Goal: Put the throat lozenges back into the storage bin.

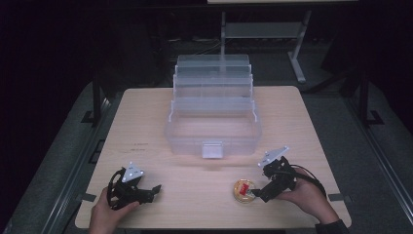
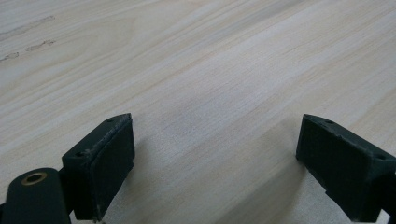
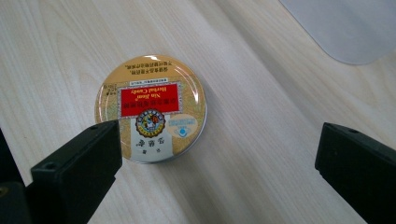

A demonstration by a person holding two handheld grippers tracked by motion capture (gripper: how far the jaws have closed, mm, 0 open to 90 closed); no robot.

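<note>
Pale wooden table point(image 1: 146, 122); both hand-held grippers spread: right point(image 3: 219, 158) beside a printed candy tin point(image 3: 150, 108), left point(image 2: 215, 158) over bare wood.

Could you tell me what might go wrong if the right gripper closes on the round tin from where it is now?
The tin sits off-centre, near one jaw of the open right gripper, so closing may push it sideways rather than grip it. It lies flat and low on the table, so the jaws may slip over its rim.
</note>
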